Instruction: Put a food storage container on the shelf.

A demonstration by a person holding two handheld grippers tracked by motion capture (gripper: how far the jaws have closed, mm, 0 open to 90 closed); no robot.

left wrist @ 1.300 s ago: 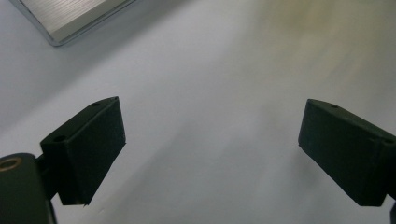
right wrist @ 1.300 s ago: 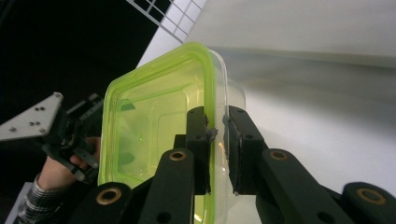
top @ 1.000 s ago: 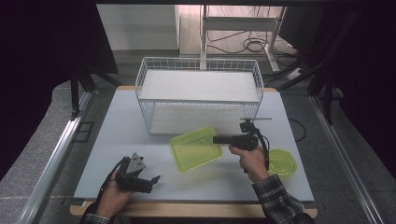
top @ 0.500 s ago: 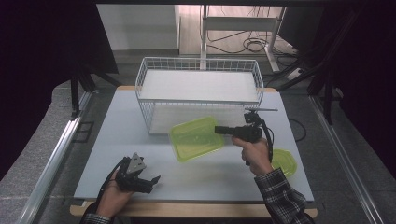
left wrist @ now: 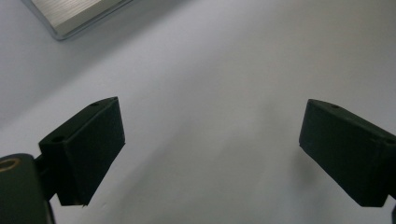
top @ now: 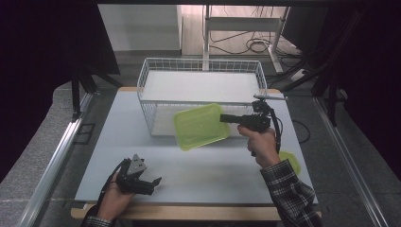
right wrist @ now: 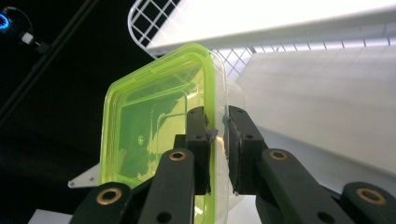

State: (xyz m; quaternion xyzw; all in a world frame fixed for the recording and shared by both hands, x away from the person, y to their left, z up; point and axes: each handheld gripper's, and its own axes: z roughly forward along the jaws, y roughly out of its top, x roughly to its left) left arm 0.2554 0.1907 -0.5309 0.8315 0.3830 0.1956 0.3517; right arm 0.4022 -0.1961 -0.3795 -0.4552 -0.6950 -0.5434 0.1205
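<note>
A yellow-green plastic container (top: 199, 126) hangs in the air just in front of the white wire basket (top: 201, 71), tilted. My right gripper (top: 223, 118) is shut on its right rim; in the right gripper view the black jaws pinch the container (right wrist: 154, 126) wall at my right gripper (right wrist: 215, 135). A matching green lid (top: 292, 161) lies on the table by the right hand. My left gripper (top: 153, 183) rests low at the table's front left, open, with bare table between the jaws in the left gripper view, where my left gripper (left wrist: 210, 140) holds nothing.
The grey table (top: 118, 137) has a wooden front edge. A metal rail (top: 56, 156) runs along the left side. Cables lie on the floor behind the basket. A metal bar's corner (left wrist: 74, 16) shows at the top left of the left gripper view.
My right gripper has lifted the green container up and toward the basket, from the table's middle to the basket's front wall. The left gripper has stayed still.
</note>
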